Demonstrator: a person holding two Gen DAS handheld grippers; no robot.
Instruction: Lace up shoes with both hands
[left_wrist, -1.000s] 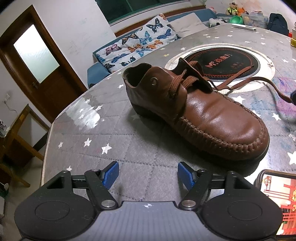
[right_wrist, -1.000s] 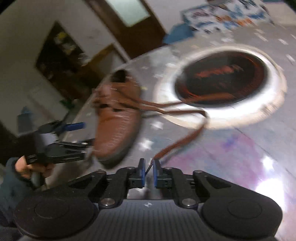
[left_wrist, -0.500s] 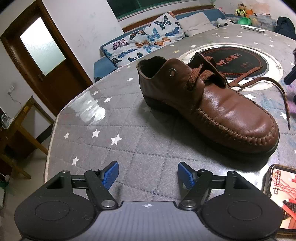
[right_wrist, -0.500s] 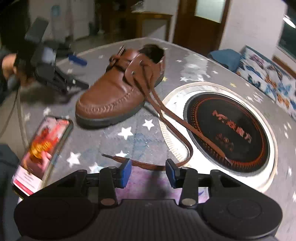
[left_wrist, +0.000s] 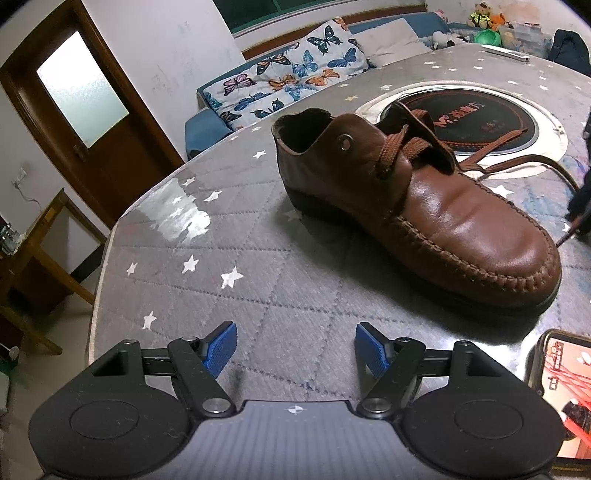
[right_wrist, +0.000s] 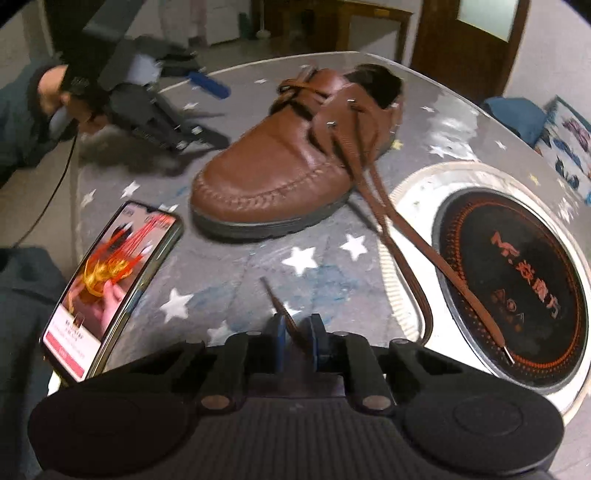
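Observation:
A brown leather shoe (left_wrist: 424, 221) (right_wrist: 295, 166) lies on the grey star-print table (left_wrist: 258, 266), toe toward the phone. Two brown lace ends (right_wrist: 406, 266) trail from its eyelets past the round hob. My right gripper (right_wrist: 297, 332) is closing on one lace end near its tip; the lace runs between the pads and its tip (right_wrist: 266, 286) sticks out beyond them. The other end (right_wrist: 480, 306) lies loose across the black disc. My left gripper (left_wrist: 295, 349) hovers open and empty over bare table, short of the shoe's heel side.
A phone (right_wrist: 110, 291) (left_wrist: 561, 387) with a lit screen lies near the shoe's toe. A round black hob (right_wrist: 517, 280) in a metal ring is set into the table. A person's hand (right_wrist: 55, 103) holds the left gripper. The table edge curves off behind the shoe.
The right gripper let the lace drop, rolled over, stood open around it near its tip, and has closed on it again. The left gripper has stayed open in place.

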